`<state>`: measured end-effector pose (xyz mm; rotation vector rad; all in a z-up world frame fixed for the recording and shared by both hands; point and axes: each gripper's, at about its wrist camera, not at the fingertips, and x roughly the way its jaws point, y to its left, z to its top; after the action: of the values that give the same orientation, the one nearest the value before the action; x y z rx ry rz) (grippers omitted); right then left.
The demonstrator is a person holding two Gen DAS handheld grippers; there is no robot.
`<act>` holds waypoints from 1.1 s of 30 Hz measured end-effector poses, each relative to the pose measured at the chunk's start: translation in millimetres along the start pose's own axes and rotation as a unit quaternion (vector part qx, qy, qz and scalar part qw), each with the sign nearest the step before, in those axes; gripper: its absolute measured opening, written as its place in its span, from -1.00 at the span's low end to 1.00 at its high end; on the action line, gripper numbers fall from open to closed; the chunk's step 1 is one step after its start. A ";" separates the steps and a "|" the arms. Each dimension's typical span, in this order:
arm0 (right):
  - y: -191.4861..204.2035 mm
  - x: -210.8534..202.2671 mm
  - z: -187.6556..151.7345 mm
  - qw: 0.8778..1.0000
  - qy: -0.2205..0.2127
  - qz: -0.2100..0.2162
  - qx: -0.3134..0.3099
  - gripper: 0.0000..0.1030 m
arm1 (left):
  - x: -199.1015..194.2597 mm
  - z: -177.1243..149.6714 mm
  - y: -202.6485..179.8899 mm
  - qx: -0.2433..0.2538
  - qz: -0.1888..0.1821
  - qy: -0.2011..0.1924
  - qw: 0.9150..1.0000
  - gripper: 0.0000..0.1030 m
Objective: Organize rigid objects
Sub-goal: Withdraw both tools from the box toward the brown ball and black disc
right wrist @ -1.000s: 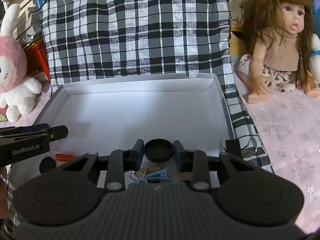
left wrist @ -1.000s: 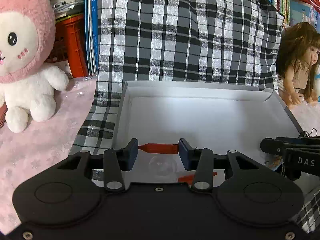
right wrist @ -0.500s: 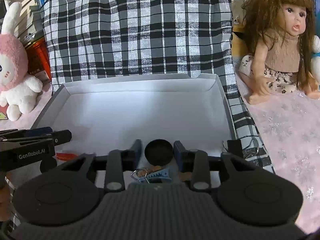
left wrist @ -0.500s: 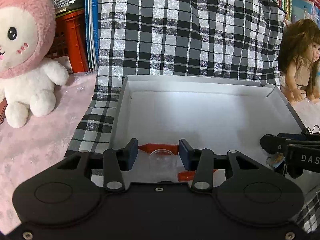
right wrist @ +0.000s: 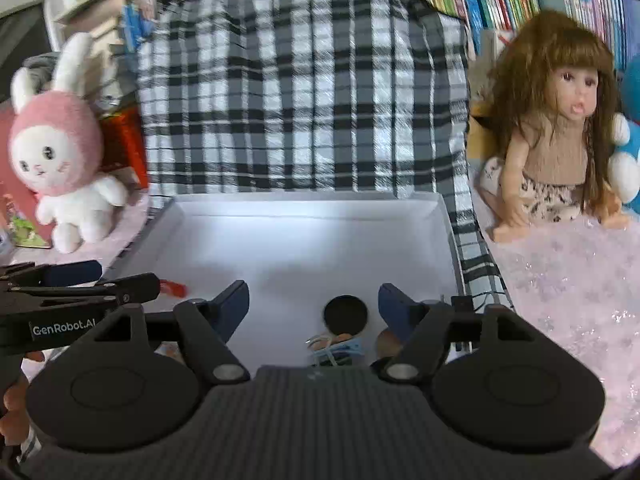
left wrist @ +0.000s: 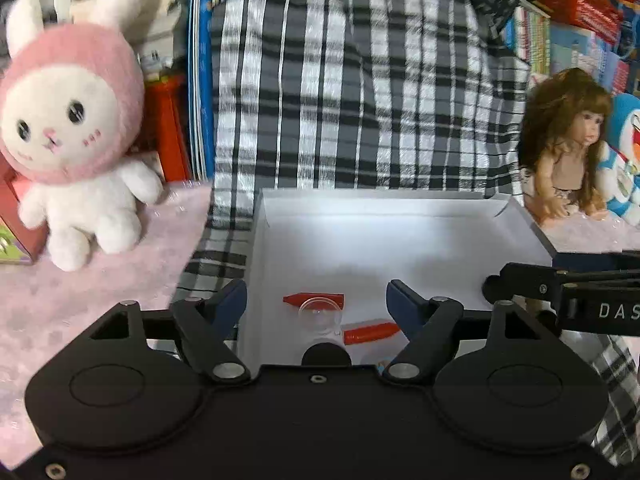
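clear round dish (left wrist: 320, 314) low centre of frame in white box (left wrist: 400, 236), between two red crayon-like pieces (left wrist: 314, 299); black round cap (right wrist: 345, 314) flat, lower centre.

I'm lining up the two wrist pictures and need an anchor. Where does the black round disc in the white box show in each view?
Left wrist: the black round disc sits at bottom centre, half hidden behind the camera body, just below the clear cup.
Right wrist: it lies on the box floor, low and right of centre, between the open right tongs.
Shared landmark: the white box against the plaid cloth.
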<state>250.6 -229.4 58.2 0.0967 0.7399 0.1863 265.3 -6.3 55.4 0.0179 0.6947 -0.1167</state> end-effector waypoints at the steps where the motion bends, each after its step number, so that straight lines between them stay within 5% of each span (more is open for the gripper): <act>1: 1.7 -4.8 -1.2 1.000 -0.003 0.002 -0.003 0.63 | -7.1 -2.0 -1.8 0.011 0.002 -0.007 1.000 0.51; 16: 18.2 -81.6 -59.4 0.997 -0.058 0.033 -0.047 0.74 | -86.9 -69.2 -11.4 0.014 -0.036 -0.038 0.999 0.57; 33: 26.4 -131.3 -140.5 0.992 -0.088 0.041 -0.084 0.81 | -129.7 -153.8 -38.0 0.023 -0.062 -0.046 0.997 0.60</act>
<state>56.9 -227.0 45.6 -0.0161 0.5419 0.3130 64.1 -22.4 21.1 0.0141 0.6005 -0.2505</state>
